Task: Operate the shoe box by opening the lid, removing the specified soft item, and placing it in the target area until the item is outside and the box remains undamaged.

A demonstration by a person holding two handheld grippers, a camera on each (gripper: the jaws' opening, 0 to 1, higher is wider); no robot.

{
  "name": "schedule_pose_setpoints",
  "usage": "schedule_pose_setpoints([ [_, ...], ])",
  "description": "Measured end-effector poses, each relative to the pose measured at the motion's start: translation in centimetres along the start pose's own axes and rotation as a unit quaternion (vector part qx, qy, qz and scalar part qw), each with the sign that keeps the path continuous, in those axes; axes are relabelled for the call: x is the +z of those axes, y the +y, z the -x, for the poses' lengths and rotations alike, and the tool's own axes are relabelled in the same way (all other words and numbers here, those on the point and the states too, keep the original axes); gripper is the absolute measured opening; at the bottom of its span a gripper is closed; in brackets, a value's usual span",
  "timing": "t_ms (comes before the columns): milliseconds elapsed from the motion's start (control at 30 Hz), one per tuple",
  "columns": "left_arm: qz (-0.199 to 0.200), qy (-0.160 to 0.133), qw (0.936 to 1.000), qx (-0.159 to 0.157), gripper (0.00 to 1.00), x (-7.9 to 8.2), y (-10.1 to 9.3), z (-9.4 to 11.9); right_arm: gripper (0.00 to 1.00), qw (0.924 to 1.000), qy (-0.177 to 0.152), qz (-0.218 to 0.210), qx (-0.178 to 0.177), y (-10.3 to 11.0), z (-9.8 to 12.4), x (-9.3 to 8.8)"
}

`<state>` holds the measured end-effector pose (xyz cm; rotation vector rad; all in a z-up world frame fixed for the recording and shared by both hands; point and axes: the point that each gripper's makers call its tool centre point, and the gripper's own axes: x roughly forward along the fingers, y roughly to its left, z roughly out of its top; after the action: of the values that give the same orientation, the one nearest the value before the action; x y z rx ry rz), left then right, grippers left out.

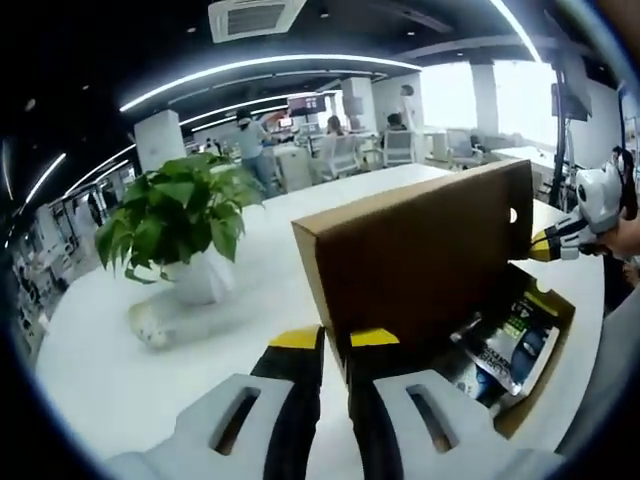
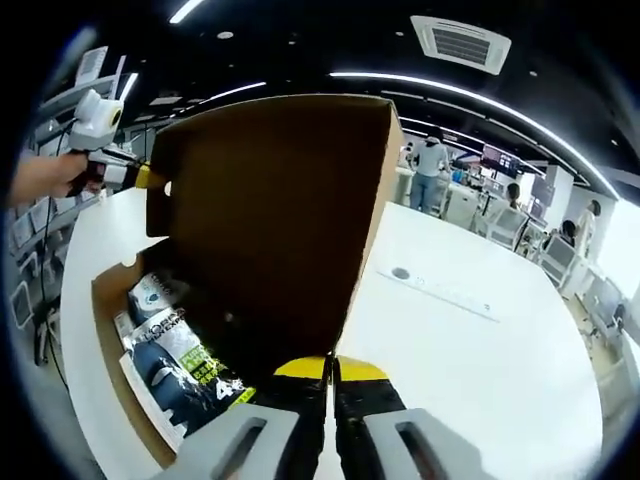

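The brown cardboard shoe box [image 1: 535, 385] lies on a white table [image 1: 150, 390] with its lid [image 1: 420, 250] raised upright. My left gripper [image 1: 335, 340] is shut on the lid's near corner edge. My right gripper [image 1: 548, 243] pinches the lid's far corner. In the right gripper view the lid [image 2: 270, 210] stands tall, my right gripper [image 2: 330, 370] is shut on its edge, and my left gripper [image 2: 140, 178] holds the far corner. Inside the box [image 2: 110, 330] lies a dark printed soft packet [image 2: 185, 365], also seen as a packet [image 1: 515, 350] in the left gripper view.
A leafy potted plant [image 1: 180, 215] in a white pot stands left of the box, with a small pale object [image 1: 150, 325] beside it. The table [image 2: 470, 370] has a round grommet [image 2: 400, 272]. People and office chairs [image 1: 340, 150] are far behind.
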<state>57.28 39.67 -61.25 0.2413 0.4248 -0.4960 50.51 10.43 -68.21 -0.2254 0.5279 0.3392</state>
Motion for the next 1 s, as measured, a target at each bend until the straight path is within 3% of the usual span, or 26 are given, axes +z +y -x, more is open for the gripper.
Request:
schedule_pose_setpoints([
  [667, 0.015, 0.049, 0.9987, 0.008, 0.06, -4.7, -0.8, 0.8, 0.0, 1.0, 0.005, 0.002, 0.004, 0.1, 0.0, 0.2],
  [1000, 0.018, 0.067, 0.9976, 0.007, 0.04, -5.8, -1.2, 0.2, 0.0, 1.0, 0.005, -0.006, 0.005, 0.0, 0.0, 0.3],
])
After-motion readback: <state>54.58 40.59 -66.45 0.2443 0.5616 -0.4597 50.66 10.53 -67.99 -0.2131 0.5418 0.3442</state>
